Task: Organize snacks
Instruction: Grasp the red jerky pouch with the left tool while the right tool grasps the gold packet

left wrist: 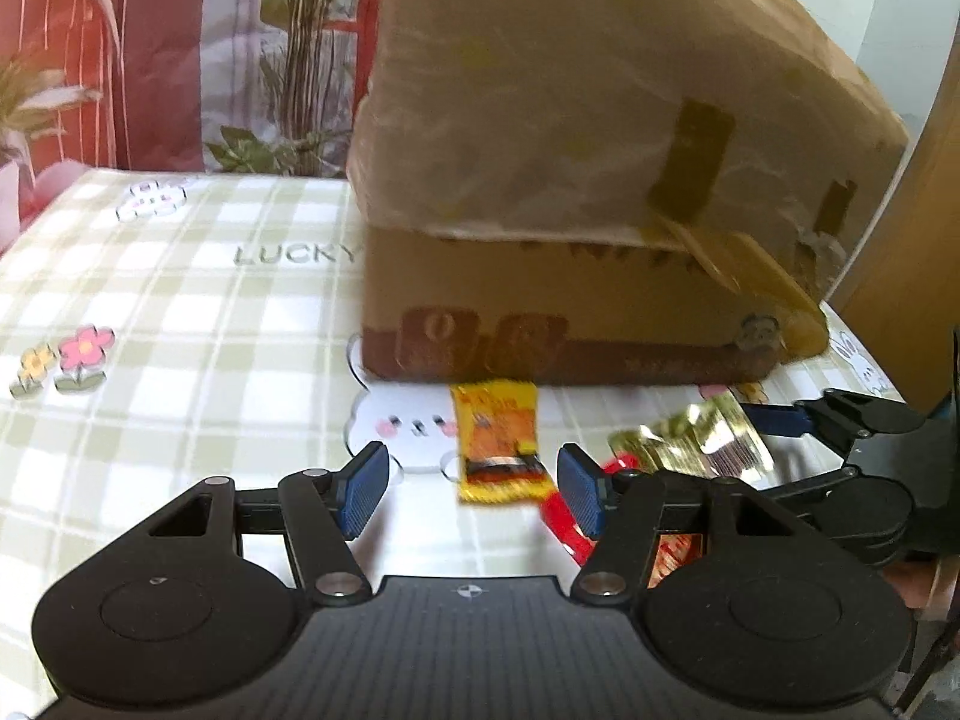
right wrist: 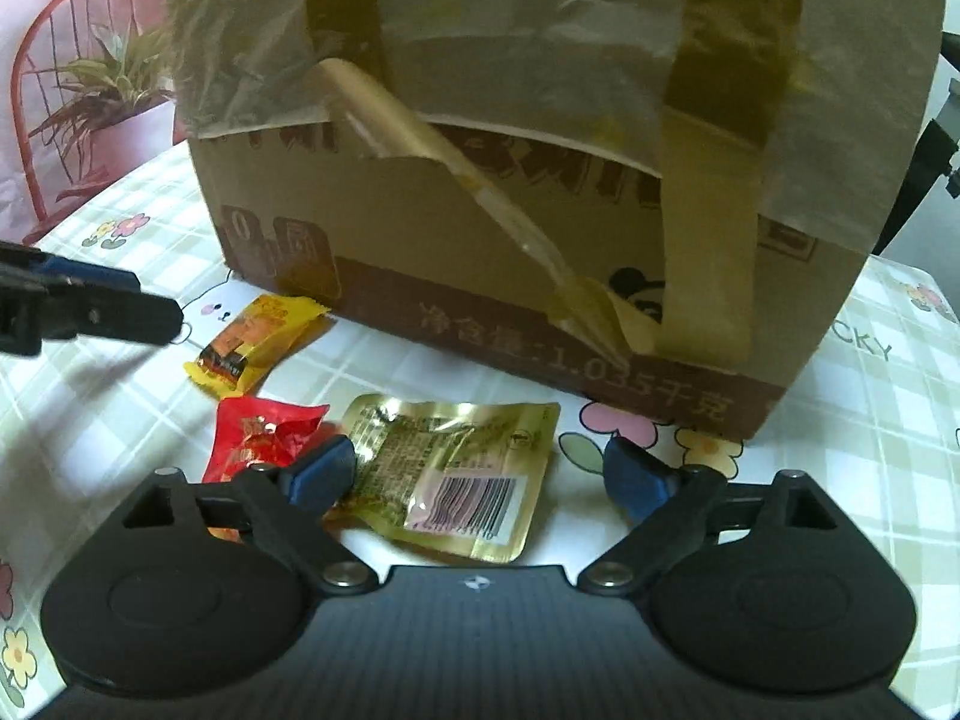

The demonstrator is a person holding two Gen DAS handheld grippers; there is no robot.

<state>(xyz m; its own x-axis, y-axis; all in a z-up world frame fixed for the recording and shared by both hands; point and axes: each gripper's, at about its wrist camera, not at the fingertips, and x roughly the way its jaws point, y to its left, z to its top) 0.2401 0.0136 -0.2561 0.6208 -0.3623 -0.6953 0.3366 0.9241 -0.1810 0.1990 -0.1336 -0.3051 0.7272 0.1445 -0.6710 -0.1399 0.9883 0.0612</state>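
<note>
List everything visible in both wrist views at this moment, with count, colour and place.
Cardboard box: one, brown, flaps taped, on the table behind the snacks.
Yellow-orange packet: one, just in front of the box.
Red packet: one, near side of the yellow-orange one.
Gold packet: one, barcode up, right of the red packet.
Tablecloth: one, green-white check with cartoon prints.
Red chair: one, behind the table.
Plant: one, green, beside the chair.
Left gripper: open, around the yellow-orange packet.
Right gripper: open, over the gold packet.
</note>
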